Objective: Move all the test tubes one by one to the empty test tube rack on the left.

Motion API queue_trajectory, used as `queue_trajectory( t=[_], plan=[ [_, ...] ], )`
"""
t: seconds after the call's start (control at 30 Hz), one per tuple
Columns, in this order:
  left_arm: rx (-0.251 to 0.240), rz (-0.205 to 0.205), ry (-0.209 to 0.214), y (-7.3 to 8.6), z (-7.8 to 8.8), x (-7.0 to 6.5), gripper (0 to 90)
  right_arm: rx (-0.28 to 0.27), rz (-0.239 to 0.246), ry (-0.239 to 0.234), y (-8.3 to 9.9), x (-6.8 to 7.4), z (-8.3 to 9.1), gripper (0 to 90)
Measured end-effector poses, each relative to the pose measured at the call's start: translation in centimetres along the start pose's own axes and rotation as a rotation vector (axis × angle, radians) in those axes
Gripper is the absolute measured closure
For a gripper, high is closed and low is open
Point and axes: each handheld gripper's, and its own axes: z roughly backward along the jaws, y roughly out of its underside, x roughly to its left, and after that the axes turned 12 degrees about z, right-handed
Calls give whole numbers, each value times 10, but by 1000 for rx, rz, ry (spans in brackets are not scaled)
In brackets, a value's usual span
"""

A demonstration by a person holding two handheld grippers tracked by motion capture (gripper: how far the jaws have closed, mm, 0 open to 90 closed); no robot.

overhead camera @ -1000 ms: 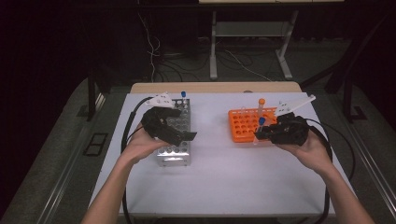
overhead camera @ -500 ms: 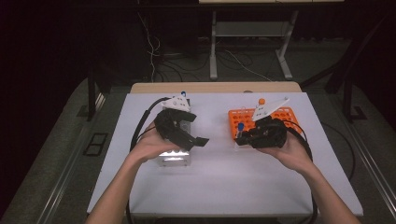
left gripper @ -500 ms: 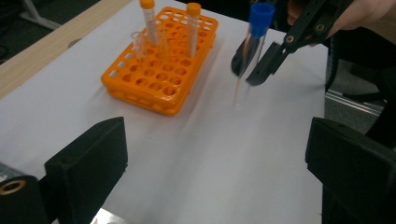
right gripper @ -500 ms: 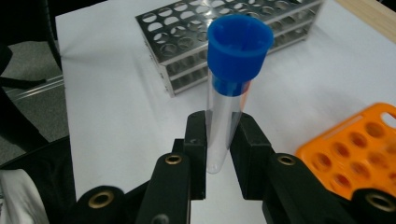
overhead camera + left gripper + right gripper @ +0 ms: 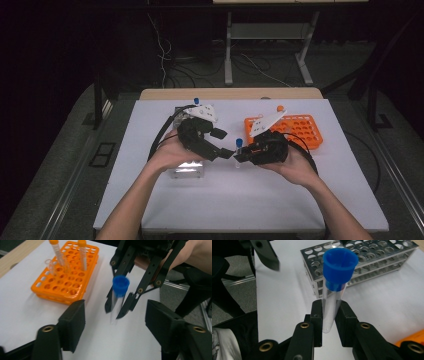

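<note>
In the high view, the right claw point(image 5: 239, 156) grips a blue-capped tube point(image 5: 239, 146) upright over the white tabletop point(image 5: 240, 200) between an orange rack point(image 5: 300, 131) and a metal rack point(image 5: 187, 170), with the left claw point(image 5: 227, 145) just beside it. In the left gripper view that claw's jaws, which have just been closing, stand apart on either side of the one tube point(image 5: 118, 300), not touching it, its cap up; the orange rack point(image 5: 67, 282) holds two orange-capped tubes point(image 5: 82, 253). In the right gripper view the clenched pads point(image 5: 317, 315) pinch the tube's point(image 5: 335, 290) lower end, long axis near vertical.

Bare table point(image 5: 105, 340) btwn left gripper point(image 5: 115, 322) jaws & the tube point(image 5: 117, 302) ahead. Orange rack point(image 5: 67, 277) off to jaws' left, metal rack point(image 5: 362, 262) beyond right gripper point(image 5: 329, 315).
</note>
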Motion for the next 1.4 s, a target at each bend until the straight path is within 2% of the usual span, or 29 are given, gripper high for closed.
queue_trajectory(
  t=[0.23, 0.33, 0.37, 0.5, 0.67, 0.97, 1.07, 1.4],
  plan=[
    [24, -26, -12, -1, -6, -1, 490, 0, 22, -21, -7, 5, -11, 761],
    [50, -53, -34, -1, -8, -1, 599, 0, 29, -22, -9, 6, -15, 761],
    [63, -60, -32, 0, -8, -1, 637, 3, 32, -23, -10, 6, -16, 760],
    [64, -62, -15, 0, -10, -1, 728, -1, 29, -24, -11, 5, -20, 760],
    [69, -63, -9, 0, -11, 0, 741, 1, 29, -30, -11, 5, -22, 750],
    [33, -36, -27, -3, 0, 5, 743, -10, -6, -9, -4, 3, -15, 611],
    [31, -42, -36, -5, 5, 7, 743, -20, -19, 3, 0, 1, -11, 573],
    [11, -35, -73, -8, 16, 14, 744, -58, -88, 66, 13, -5, 5, 331]
  ],
)
